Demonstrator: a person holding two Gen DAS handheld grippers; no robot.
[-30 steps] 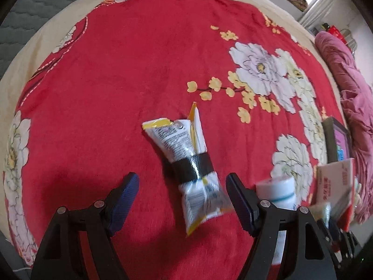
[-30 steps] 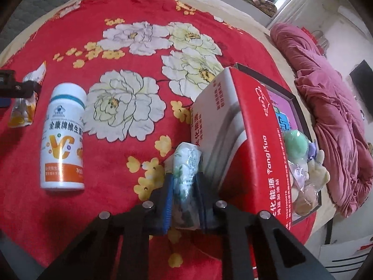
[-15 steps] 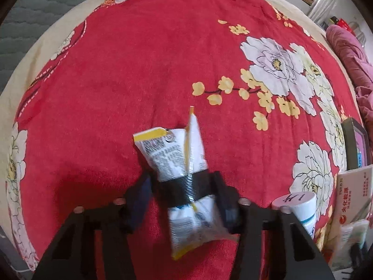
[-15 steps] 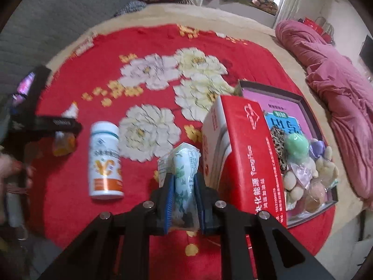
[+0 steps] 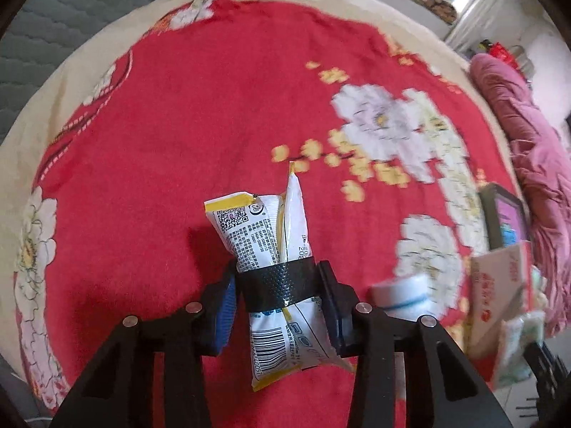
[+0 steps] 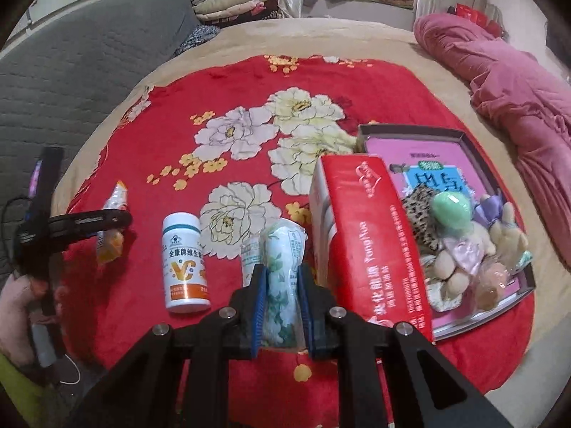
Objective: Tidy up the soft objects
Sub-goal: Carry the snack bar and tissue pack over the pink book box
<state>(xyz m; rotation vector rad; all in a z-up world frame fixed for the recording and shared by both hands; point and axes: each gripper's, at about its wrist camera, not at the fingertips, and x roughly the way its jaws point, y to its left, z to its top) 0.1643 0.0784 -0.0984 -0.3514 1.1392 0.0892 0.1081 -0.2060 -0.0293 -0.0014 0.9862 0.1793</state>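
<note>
We hold taped snack packets (image 5: 274, 274) in left gripper (image 5: 276, 306), jaws closing; right gripper (image 6: 282, 303) clamps tissue pack (image 6: 282, 267). Risk: slick film slipping free.

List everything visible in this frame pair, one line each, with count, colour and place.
snack packets: two, white-yellow, taped together, between left claw pads
tissue pack: one, green-white, in right claw
bottle: one, white-orange, lying on blanket
carton: one, red, beside tray
tray: one, pink-lined, holding soft toys
blanket: one, red floral, covering bed
quilt: one, pink, at bed edge
left claw: closing on packets
right claw: shut on pack
</note>
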